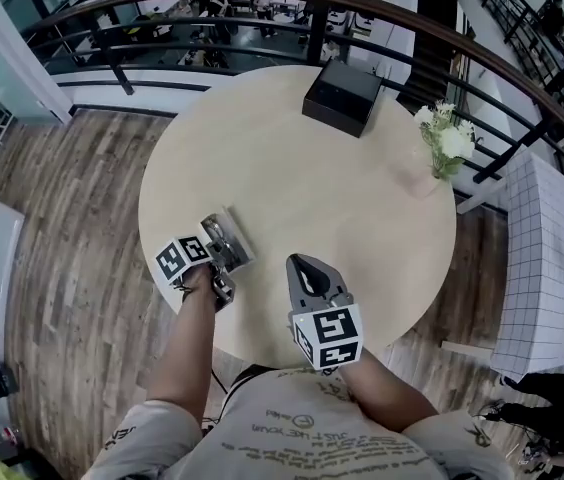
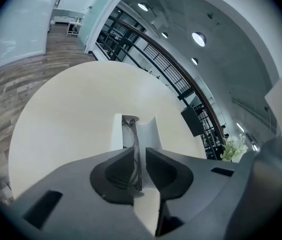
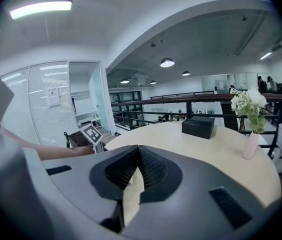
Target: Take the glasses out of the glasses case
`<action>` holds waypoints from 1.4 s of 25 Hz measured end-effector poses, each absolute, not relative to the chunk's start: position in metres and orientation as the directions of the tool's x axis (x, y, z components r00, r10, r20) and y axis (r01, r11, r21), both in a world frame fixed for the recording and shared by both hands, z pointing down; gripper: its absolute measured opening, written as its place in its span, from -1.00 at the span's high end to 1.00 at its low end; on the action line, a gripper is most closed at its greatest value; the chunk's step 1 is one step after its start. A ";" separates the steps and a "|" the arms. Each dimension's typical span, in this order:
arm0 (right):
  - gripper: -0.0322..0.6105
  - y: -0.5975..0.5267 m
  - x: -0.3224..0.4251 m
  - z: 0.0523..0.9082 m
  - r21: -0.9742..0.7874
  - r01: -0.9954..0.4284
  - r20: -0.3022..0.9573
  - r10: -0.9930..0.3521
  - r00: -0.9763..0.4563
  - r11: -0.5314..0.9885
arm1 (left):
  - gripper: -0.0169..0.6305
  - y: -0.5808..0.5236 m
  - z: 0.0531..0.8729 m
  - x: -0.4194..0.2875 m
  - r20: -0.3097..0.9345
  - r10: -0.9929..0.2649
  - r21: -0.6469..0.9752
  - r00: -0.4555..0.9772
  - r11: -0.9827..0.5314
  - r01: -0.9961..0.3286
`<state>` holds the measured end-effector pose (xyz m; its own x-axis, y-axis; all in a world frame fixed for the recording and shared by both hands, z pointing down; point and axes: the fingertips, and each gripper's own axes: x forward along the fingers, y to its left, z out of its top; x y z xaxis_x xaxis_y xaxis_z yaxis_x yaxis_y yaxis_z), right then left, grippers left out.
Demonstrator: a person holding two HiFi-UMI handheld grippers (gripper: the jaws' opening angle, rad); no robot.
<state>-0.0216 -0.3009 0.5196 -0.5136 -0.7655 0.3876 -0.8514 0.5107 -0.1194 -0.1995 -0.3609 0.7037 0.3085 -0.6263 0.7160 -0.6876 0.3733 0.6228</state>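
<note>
So, got the left gripper (image 2: 137, 153) clamped narrow on a thin dark bit of the glasses (image 2: 132, 131), held edge-on btwn the jaws. Just past its tips: the white glasses case (image 2: 152, 130), lying open on the round table (image 1: 342, 198), w/ the far end of the glasses reaching into it. Can't tell about contact there, i.e. clear of the case or touching. Over on that gripper's right, just beside it: the right gripper (image 3: 138, 148), jaws pressed together, nothing btwn them, hovering above the near edge of the table. Well ahead of both, at the far side: a black box (image 1: 342, 96). Fwd and to the right of the right gripper, well apart from it: a small vase (image 1: 446, 146) w/ white flowers.
</note>
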 end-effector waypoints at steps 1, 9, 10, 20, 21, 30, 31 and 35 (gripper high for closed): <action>0.85 -0.301 -0.020 0.520 -0.121 -0.853 0.390 -0.766 -0.511 0.507 | 0.76 -0.363 0.706 -0.199 0.725 -0.616 0.613 0.309 0.370 -0.698; 0.85 -0.303 -0.008 0.521 -0.126 -0.862 0.394 -0.773 -0.497 0.490 | 0.75 -0.375 0.716 -0.193 0.769 -0.561 0.560 0.307 0.358 -0.747; 0.85 -0.303 -0.007 0.521 -0.127 -0.864 0.395 -0.774 -0.495 0.487 | 0.75 -0.376 0.717 -0.192 0.773 -0.556 0.556 0.307 0.357 -0.751; 0.85 -0.306 -0.004 0.524 -0.065 -0.876 0.391 -0.795 -0.463 0.478 | 0.76 -0.380 0.735 -0.192 0.793 -0.515 0.553 0.325 0.383 -0.740; 0.85 -0.306 -0.003 0.525 -0.059 -0.877 0.393 -0.796 -0.460 0.477 | 0.76 -0.380 0.736 -0.191 0.791 -0.514 0.559 0.331 0.388 -0.733; 0.85 -0.310 -0.002 0.526 -0.059 -0.884 0.398 -0.801 -0.447 0.464 | 0.87 -0.380 0.736 -0.191 0.800 -0.503 0.550 0.327 0.396 -0.736; 0.85 -0.310 -0.002 0.526 -0.061 -0.884 0.398 -0.801 -0.448 0.463 | 0.87 -0.380 0.735 -0.191 0.798 -0.506 0.551 0.327 0.393 -0.736; 0.85 -0.308 -0.003 0.526 -0.065 -0.882 0.399 -0.798 -0.451 0.466 | 0.88 -0.381 0.725 -0.191 0.775 -0.536 0.572 0.333 0.373 -0.731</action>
